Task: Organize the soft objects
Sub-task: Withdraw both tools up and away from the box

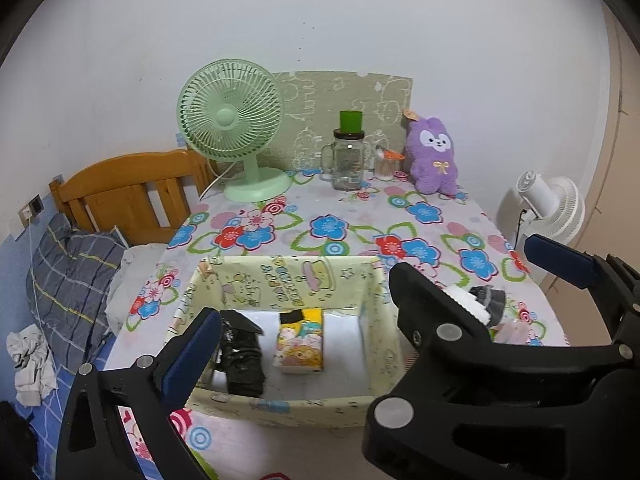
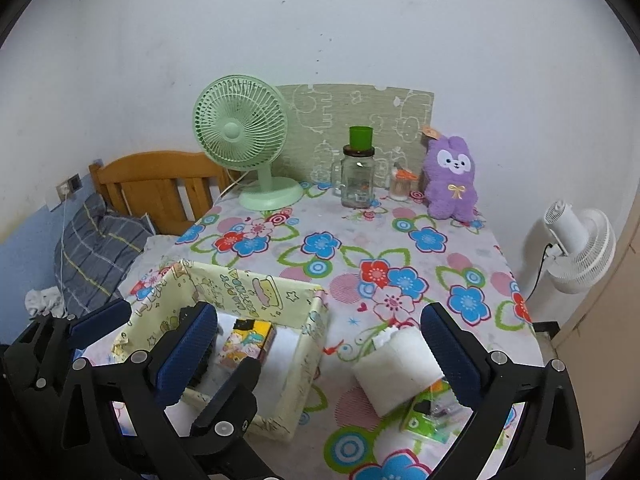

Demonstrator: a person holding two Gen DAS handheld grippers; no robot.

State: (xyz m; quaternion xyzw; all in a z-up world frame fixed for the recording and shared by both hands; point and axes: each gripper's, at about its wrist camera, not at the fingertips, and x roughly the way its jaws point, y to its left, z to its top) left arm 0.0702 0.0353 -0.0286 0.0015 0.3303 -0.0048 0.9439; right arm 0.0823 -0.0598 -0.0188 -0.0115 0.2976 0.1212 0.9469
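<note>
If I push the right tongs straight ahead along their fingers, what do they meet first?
Probably the white tissue roll, lying on the flowered tablecloth between the open right tongs, right of the yellow box. Depth is uncertain.

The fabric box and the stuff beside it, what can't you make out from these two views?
- Dark bundle in the fabric box: left wrist view, partly behind a blue pad; right wrist view, almost wholly behind the gripper.
- Green packet: right wrist view, overlapped by the white roll and a pad; print too small.
- Box's near wall: cut by both grippers.
</note>
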